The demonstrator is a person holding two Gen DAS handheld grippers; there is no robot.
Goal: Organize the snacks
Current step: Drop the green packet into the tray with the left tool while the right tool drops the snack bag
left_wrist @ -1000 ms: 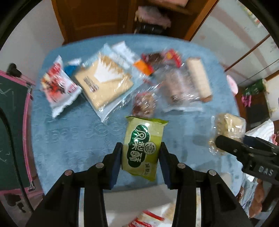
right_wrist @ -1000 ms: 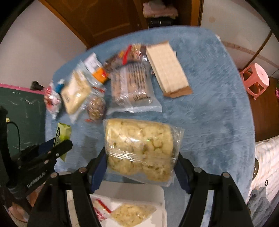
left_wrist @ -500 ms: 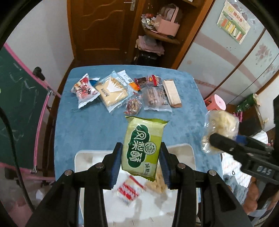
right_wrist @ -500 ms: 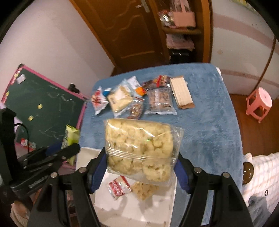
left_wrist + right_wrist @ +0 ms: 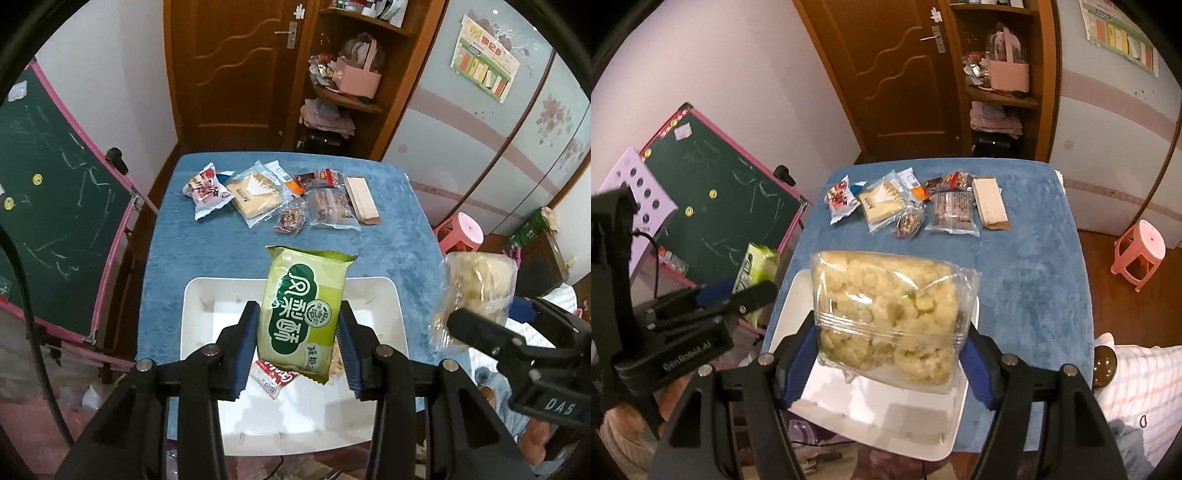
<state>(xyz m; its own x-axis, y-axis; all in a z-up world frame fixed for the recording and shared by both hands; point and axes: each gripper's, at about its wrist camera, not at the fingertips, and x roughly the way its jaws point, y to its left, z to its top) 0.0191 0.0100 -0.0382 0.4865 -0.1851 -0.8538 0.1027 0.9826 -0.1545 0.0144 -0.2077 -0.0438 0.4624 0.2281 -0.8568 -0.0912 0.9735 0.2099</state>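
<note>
Both grippers have risen away from the blue worktop [image 5: 207, 254] within the last second: the row of snacks that filled each view a moment ago now sits small and far off at 12 o'clock, and the white tray [image 5: 195, 295] has come into sight underneath. The left gripper [image 5: 297, 347] has its jaws pinching the green pastry packet [image 5: 301, 314] by its long sides, and the packet hangs over the tray's middle. The right gripper [image 5: 886, 354] has its jaws clamped on the clear bag of pale puffed snacks [image 5: 886, 314], a wide thing that holds them well apart; this bag also hangs above the tray. I judge both items are on the carry leg, lifted clear and ready to be lowered and let go into the tray.

Already in the tray, at about 6 o'clock under the green packet, lies a small red-and-white sachet [image 5: 273, 376] beside another pale snack, mostly hidden.

Left on the worktop at 12 o'clock are a red-and-white bag [image 5: 207, 190], a flat biscuit pack [image 5: 255, 195], a small nut pouch [image 5: 290, 219], a brown bar pack [image 5: 332, 208] and a wafer block [image 5: 362, 199], close together. A green chalkboard [image 5: 48, 192] stands at 9 o'clock, a pink stool [image 5: 1137, 251] at 3 o'clock.

Nothing blocks the drop, though the two grippers hang close side by side and the tray is shallow.
</note>
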